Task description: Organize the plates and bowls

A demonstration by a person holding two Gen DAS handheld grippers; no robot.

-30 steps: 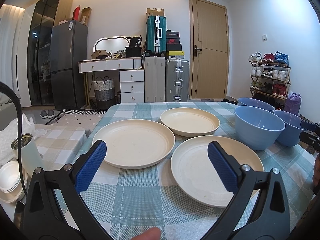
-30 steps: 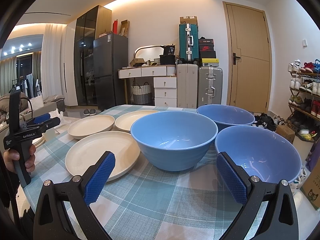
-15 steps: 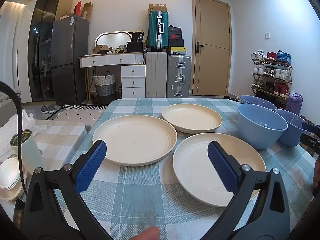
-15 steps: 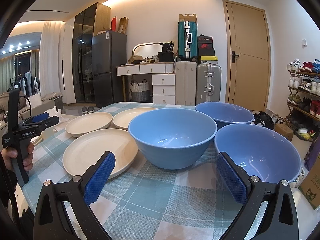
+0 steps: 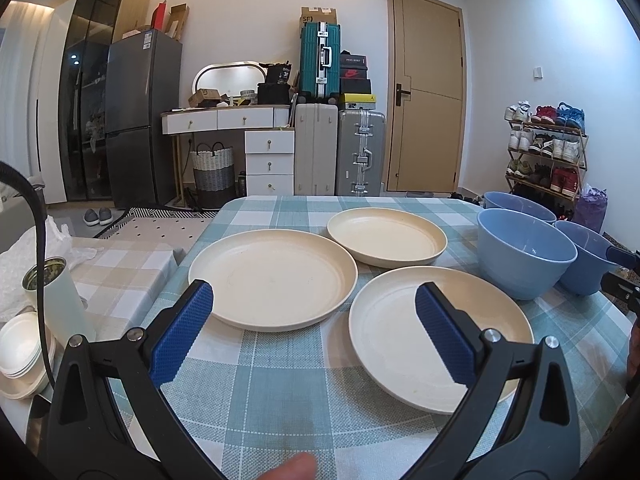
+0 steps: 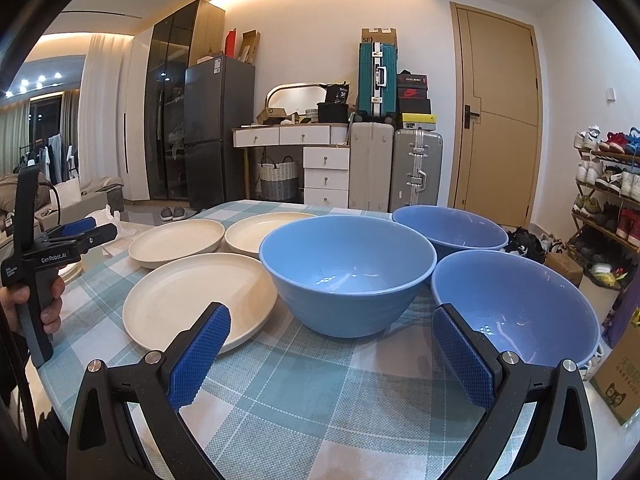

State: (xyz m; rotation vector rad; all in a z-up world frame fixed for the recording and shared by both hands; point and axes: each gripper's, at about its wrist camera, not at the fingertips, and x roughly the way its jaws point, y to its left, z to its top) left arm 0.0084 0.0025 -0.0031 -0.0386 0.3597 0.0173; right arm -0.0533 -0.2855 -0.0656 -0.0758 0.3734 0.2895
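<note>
**Both grippers raised slightly; no grasp yet**

Since the earlier frames, both cameras have lifted a little. Left gripper (image 5: 314, 322) and right gripper (image 6: 330, 352) hover wide apart, holding nothing. Three cream round plates (image 5: 273, 280) and three blue plastic bowls (image 6: 347, 270) sit separately on the checked-cloth worktop (image 5: 280, 392). Step judged: approach. Next move likely requires gripping one plate rim for stacking.
</note>
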